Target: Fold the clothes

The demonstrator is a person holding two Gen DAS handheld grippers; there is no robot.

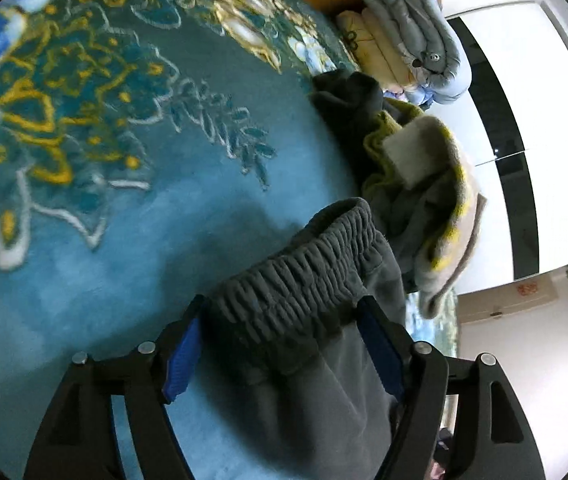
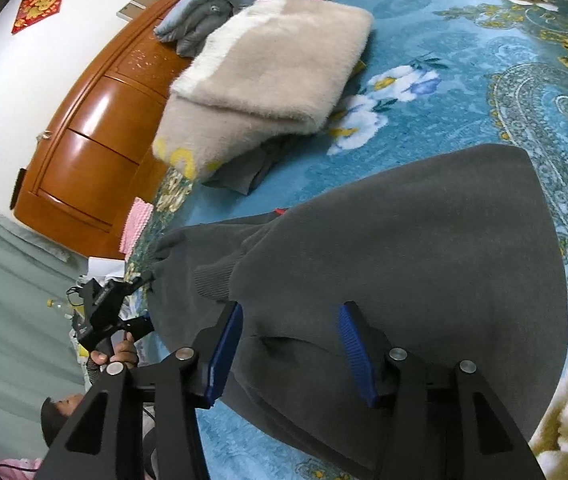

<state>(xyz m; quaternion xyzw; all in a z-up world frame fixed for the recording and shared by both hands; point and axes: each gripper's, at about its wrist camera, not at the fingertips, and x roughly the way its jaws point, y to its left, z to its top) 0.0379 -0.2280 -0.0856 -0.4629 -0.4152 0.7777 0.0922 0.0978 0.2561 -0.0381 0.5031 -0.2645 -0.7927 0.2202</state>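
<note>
Grey fleece sweatpants (image 2: 424, 240) lie spread on the bed's blue floral blanket (image 2: 504, 60), the thing to fold. In the left wrist view the left claw (image 1: 284, 344) has its blue pads either side of the gathered elastic waistband (image 1: 304, 264); the jaws stand fairly wide, so I cannot tell whether they truly grip it. The right claw (image 2: 290, 350) hovers with its jaws apart over the cloth near a ribbed cuff (image 2: 216, 280), holding nothing.

I judge the fabric soft, thick and light, prone to sag and bunch; the waistband and cuffs are the firmest places to take hold. No containers show. A folded beige blanket (image 2: 268, 76) lies far left, with rolled bedding (image 2: 204, 8) by the wooden headboard (image 2: 96, 140).
</note>
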